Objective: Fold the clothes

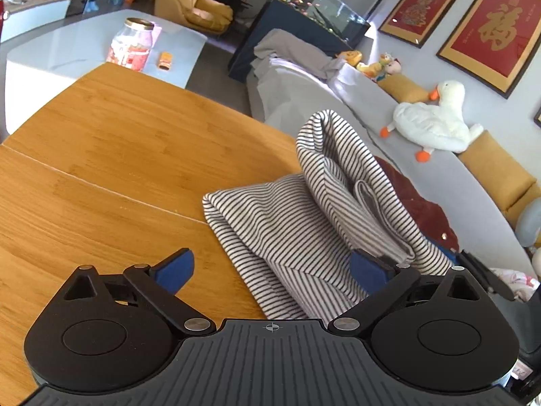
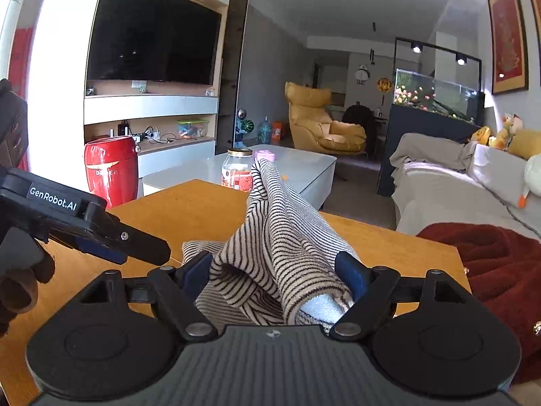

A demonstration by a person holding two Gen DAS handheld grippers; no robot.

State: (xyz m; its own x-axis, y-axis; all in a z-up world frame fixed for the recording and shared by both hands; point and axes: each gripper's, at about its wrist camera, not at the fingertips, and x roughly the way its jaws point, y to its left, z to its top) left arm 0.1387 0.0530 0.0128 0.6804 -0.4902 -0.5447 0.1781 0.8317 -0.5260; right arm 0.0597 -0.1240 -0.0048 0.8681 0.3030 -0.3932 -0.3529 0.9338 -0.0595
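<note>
My left gripper (image 1: 270, 267) has its fingers (image 1: 175, 269) spread wide, hovering over the wooden bench (image 1: 101, 169) with the striped garment (image 1: 287, 223) lying loose between them, not gripped. My right gripper (image 2: 275, 274) has its fingers (image 2: 351, 272) spread around a bunched fold of the same garment, which rises in a peak above the bench; whether they actually pinch it I cannot tell. A dark red blanket (image 2: 500, 260) lies just beside the bench's right edge.
</note>
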